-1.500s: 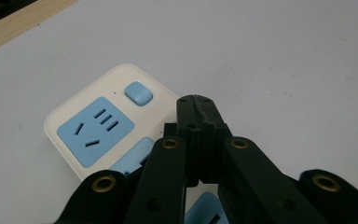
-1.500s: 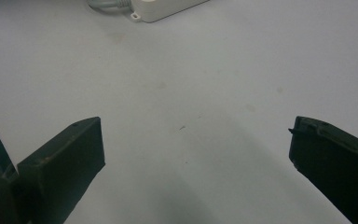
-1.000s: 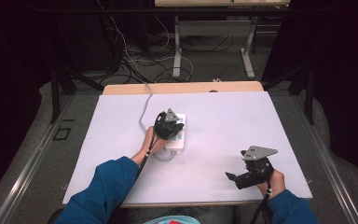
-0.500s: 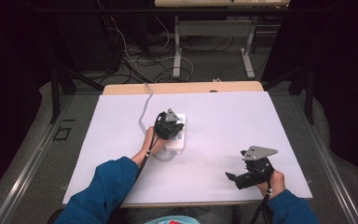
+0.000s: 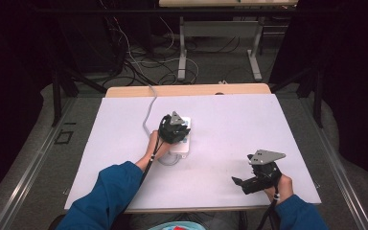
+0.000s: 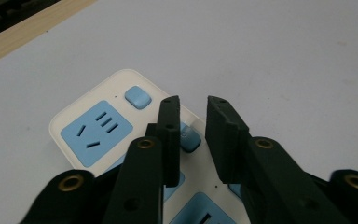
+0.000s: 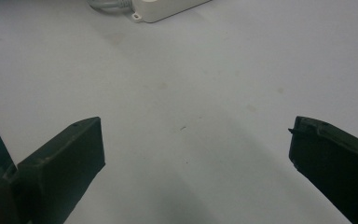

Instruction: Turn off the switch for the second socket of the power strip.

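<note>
A white power strip (image 5: 181, 147) with blue sockets lies near the middle of the white table, its grey cord (image 5: 148, 108) running to the far edge. My left gripper (image 5: 183, 128) hovers right over the strip. In the left gripper view its jaws (image 6: 193, 105) stand almost together with a thin gap, holding nothing, above a blue button (image 6: 189, 139); another blue button (image 6: 138, 96) and a socket (image 6: 96, 132) lie beyond. My right gripper (image 5: 240, 184) rests low at the front right, wide open (image 7: 196, 135) and empty. A corner of the strip (image 7: 168, 7) lies far ahead of it.
The white tabletop (image 5: 249, 124) has a wooden strip along its far edge (image 5: 187, 90). Beyond it are table legs and cables on a dark floor. Blue sleeves come in from the bottom.
</note>
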{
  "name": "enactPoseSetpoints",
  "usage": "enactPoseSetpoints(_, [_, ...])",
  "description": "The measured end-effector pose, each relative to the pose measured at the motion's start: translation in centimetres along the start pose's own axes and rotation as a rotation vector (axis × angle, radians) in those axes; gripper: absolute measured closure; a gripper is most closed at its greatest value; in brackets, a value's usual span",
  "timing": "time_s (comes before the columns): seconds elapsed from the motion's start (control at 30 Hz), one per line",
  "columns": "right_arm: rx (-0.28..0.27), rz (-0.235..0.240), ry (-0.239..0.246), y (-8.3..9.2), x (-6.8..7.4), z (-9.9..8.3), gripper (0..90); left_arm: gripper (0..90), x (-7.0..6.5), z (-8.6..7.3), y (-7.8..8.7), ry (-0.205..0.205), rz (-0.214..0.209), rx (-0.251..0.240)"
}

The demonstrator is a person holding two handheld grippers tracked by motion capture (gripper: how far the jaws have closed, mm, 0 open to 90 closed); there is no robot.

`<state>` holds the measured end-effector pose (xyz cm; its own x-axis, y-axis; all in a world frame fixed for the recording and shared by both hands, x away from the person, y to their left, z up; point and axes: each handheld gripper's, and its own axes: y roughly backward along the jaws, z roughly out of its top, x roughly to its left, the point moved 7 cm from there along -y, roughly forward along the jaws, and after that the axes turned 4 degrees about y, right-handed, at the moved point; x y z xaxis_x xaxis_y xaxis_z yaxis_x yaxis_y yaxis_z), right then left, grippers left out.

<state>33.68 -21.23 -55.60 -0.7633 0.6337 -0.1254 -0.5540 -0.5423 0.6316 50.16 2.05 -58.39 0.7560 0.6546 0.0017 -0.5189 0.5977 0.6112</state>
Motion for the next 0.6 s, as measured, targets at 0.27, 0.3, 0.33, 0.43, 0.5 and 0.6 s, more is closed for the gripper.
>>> enactPoseSetpoints(0.27, [0.002, 0.000, -0.010, 0.1, 0.1, 0.0, 2.8, 29.0, 0.3, -0.1, 1.2, 0.027, 0.036, 0.038])
enactPoseSetpoints(0.3, [0.001, -0.001, -0.005, 0.1, 0.1, 0.0, 2.8, 24.3, 0.4, -0.1, 1.6, 0.026, 0.035, 0.049])
enactPoseSetpoints(0.33, [0.001, 0.002, 0.000, 0.1, 0.1, 0.0, 2.8, 19.4, 0.4, -0.3, 1.9, 0.023, 0.042, 0.062])
enactPoseSetpoints(0.43, [-0.001, 0.001, -0.005, 0.1, 0.1, 0.0, 2.8, 11.5, 0.5, -0.5, 3.1, 0.021, 0.056, 0.067])
enactPoseSetpoints(0.5, [-0.001, 0.003, -0.006, 0.1, 0.1, 0.0, 2.8, 8.0, 0.6, -0.6, 3.9, 0.008, 0.064, 0.071])
enactPoseSetpoints(0.6, [0.001, -0.002, -0.008, 0.1, 0.1, 0.0, 2.8, 4.6, 0.6, -0.4, 4.7, 0.005, 0.074, 0.066])
